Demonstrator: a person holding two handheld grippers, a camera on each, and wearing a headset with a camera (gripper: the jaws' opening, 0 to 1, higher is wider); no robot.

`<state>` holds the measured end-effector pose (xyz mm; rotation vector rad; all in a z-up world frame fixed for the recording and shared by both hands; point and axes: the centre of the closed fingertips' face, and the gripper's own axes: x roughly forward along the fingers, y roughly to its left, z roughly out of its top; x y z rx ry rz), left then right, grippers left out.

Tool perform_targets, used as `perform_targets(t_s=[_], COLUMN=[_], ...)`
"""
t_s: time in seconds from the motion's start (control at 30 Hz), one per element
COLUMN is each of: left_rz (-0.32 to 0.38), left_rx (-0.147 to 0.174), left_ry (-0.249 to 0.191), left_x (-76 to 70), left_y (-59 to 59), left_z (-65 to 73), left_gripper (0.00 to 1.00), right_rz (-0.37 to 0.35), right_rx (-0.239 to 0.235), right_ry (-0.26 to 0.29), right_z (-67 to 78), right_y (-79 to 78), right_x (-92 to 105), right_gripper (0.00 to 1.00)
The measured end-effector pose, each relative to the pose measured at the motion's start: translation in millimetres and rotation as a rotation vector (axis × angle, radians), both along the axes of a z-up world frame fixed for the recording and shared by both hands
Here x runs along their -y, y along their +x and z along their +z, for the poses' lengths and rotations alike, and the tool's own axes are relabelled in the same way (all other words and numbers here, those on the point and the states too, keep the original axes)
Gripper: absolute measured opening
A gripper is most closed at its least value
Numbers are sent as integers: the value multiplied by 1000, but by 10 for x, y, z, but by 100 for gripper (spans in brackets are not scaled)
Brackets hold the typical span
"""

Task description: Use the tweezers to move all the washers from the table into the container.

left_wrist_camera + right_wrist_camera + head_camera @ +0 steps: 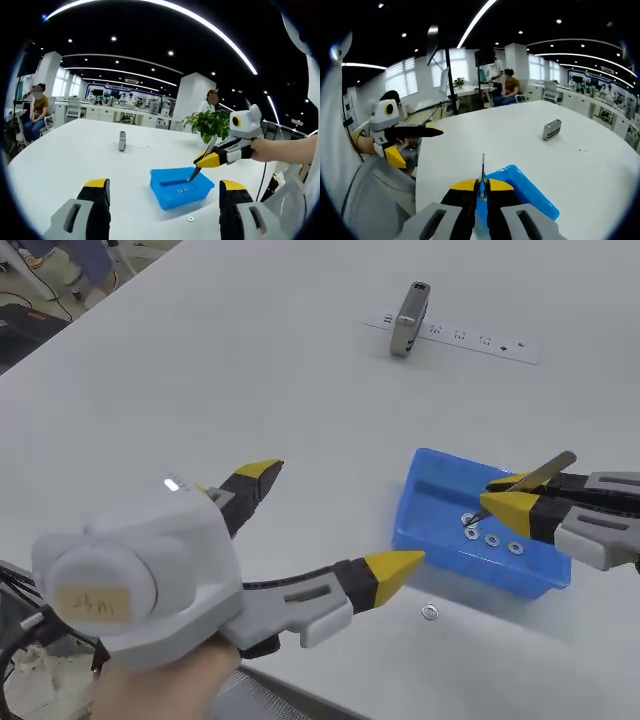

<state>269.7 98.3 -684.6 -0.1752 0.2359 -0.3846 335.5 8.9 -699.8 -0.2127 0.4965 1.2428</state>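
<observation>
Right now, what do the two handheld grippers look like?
Both the left gripper and right gripper have light grey bodies and black jaws with yellow tips. The left carries a yellow handwritten label and a small lit indicator.

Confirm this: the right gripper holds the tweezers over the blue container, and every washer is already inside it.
Not every one: a washer lies on the table beside the blue container, as the head view shows. The right gripper does hold the tweezers over it, with other washers inside.

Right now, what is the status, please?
Left gripper open, empty. Right gripper shut on tweezers, tip in container. One washer on table, nothing blocking it.
</observation>
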Motion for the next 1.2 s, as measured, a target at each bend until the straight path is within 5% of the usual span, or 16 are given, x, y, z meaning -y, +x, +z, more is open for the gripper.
perform_targets(t_s=[0.13,0.23,0.67,1.2], left_rz=[-1,-2,-10,-24], left_rx=[-1,-5,-25,-41], left_ry=[1,1,16,40], left_x=[1,2,10,28], left_y=[0,-1,-1,-7], left_z=[-3,-10,-56,-102], left_gripper=[92,92,91,90], right_rz=[-95,-138,-221,-220], right_rx=[-93,-118,-257,-236], right_ry=[-28,-59,-28,-50], right_z=[-216,-382,-720,-773], right_y=[195,322,456,432], right_x=[48,78,-14,-48], right_gripper=[3,3,3,3])
